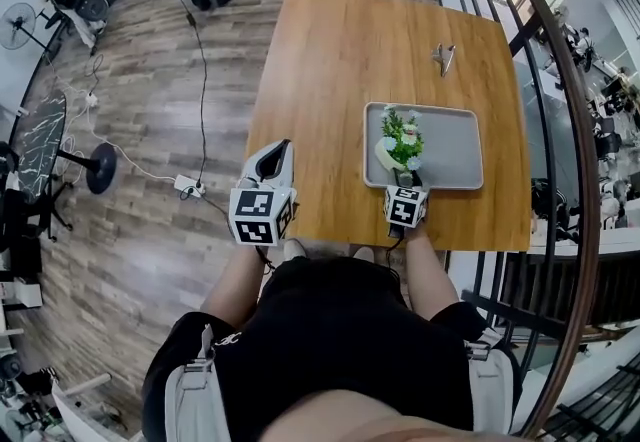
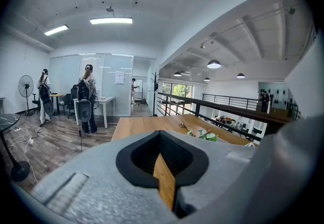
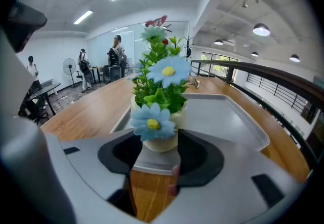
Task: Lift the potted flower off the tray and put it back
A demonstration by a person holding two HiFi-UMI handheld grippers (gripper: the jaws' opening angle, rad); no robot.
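- Potted flower [image 1: 400,142] stood upright on the grey tray [image 1: 455,135], in its near-left part, just inside the rim closest to the person. It had a cream pot, green leaves and pale blue blooms.
- That tray lay on the right half of the wooden table [image 1: 330,60], close to the table's near edge.
- Right gripper [image 1: 404,175] reached in over the tray's near rim. Its jaws were spread, with the pot between their tips and a pad close on either side. The pot's base rested on the tray.
- Left gripper [image 1: 280,152] hung over the table's near-left corner, well apart from the tray, and carried nothing. Its jaws were drawn together, with only a thin sliver of tabletop showing between them.
- One small metal-looking object [image 1: 444,57] lay farther back on the table, beyond the tray; what it was could not be told.
- Along the table's right side ran a dark railing [image 1: 560,130].
- On the wooden floor to the left lay a power strip [image 1: 190,185] with its cable.
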